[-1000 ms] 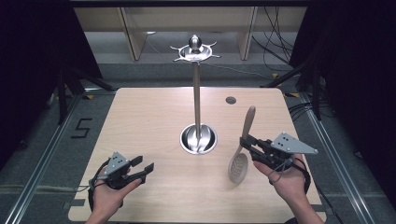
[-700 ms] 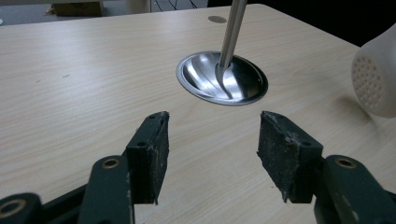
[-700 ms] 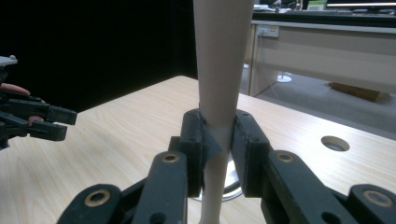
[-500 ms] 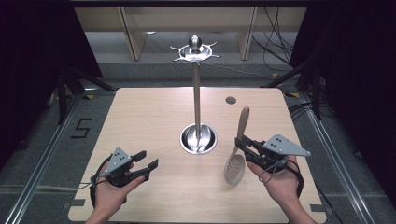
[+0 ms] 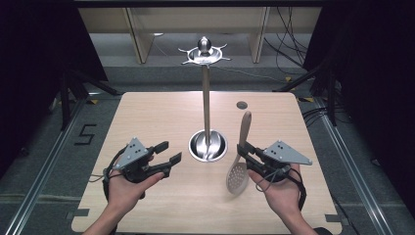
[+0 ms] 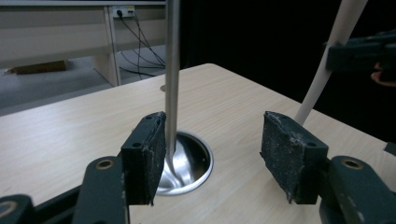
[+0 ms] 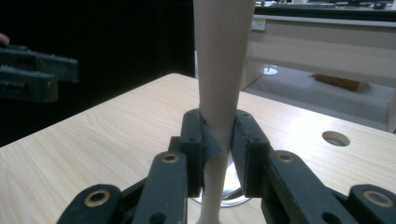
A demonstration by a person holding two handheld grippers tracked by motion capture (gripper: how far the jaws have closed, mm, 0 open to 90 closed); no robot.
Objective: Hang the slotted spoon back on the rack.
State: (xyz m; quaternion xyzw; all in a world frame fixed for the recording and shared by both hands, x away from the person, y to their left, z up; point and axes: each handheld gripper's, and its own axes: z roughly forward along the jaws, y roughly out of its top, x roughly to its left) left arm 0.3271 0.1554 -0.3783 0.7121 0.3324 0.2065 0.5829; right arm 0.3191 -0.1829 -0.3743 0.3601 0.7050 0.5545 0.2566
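Mid-frame on the wooden table (image 5: 147, 117), right gripper (image 5: 243, 152) pinches the slotted spoon (image 5: 238, 172), left gripper (image 5: 169, 152) spread empty; hanging it on the stand (image 5: 206, 98) likely comes next.

Left gripper (image 6: 210, 158) is hovering over the worktop (image 6: 70, 135), jaws standing wide apart – nothing between the pads, having just been opening. Metal pole (image 6: 172, 70) is rising from its round steel base (image 6: 187, 163) ahead. Pale handle (image 6: 322, 70) is slanting near the right edge – another gripper (image 6: 359, 51) is clamping it.

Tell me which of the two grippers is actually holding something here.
The right gripper: its jaws clamp the handle of the beige slotted spoon. The left gripper has its jaws apart with nothing between them.
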